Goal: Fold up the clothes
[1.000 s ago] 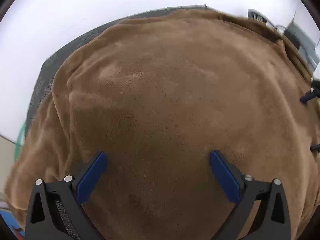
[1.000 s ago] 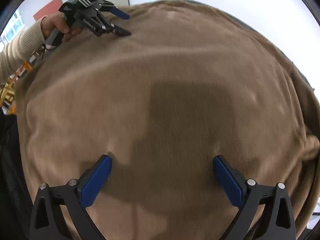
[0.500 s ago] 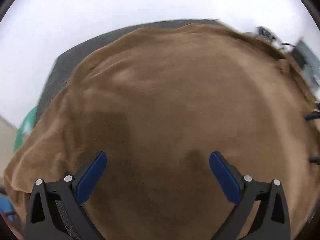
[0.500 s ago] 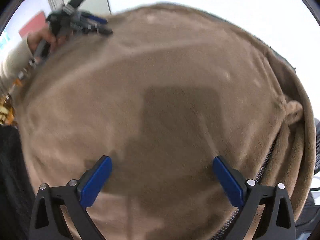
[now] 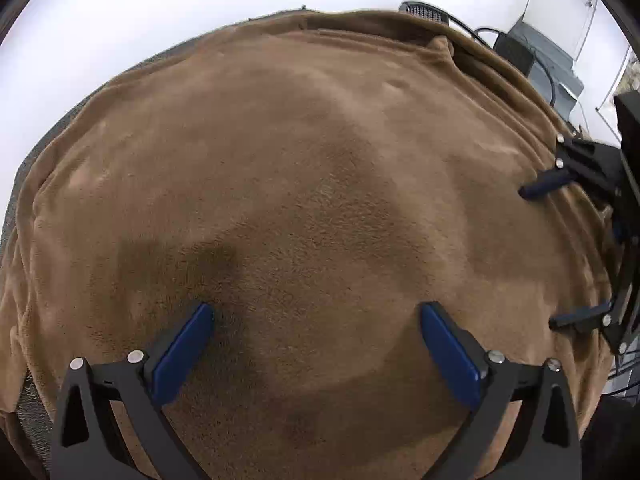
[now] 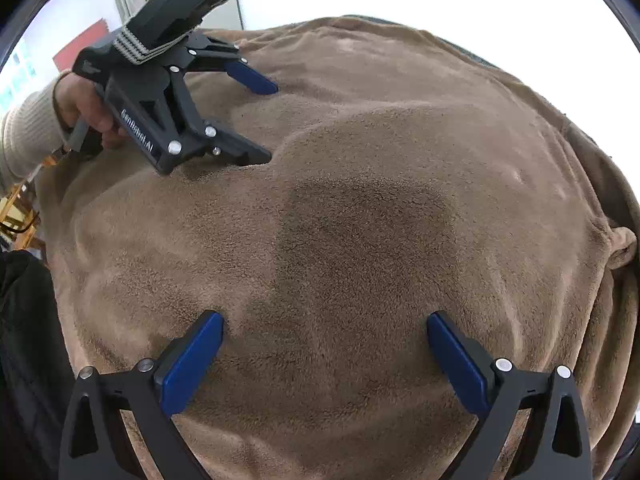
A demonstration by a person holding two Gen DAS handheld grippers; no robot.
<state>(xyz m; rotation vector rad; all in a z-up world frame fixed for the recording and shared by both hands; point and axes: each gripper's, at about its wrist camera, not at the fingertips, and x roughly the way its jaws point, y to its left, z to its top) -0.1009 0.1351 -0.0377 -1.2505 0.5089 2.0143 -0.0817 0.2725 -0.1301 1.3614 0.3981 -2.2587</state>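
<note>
A brown fleece garment [image 5: 320, 184] lies spread flat and fills both views; a rounded fold [image 6: 622, 246] bulges at its right edge. My left gripper [image 5: 316, 314] hovers open just above the fleece with nothing between its blue pads [image 5: 180, 360]. My right gripper [image 6: 324, 318] is also open and empty over the cloth. In the right wrist view the left gripper [image 6: 270, 124] shows at upper left, held by a hand [image 6: 88, 108] in a cream sleeve, its fingertips on the fleece. In the left wrist view the right gripper [image 5: 540, 258] enters from the right edge.
A dark grey surface [image 5: 22, 168] shows under the garment's far left edge. A black box with cables [image 5: 516, 54] stands behind the far right corner. Dark cloth [image 6: 24, 360] lies at the near left, with an orange frame [image 6: 16, 208] beyond it.
The two grippers have come much closer together over the garment; the left one now looms large in the right wrist view. Both stay open.
</note>
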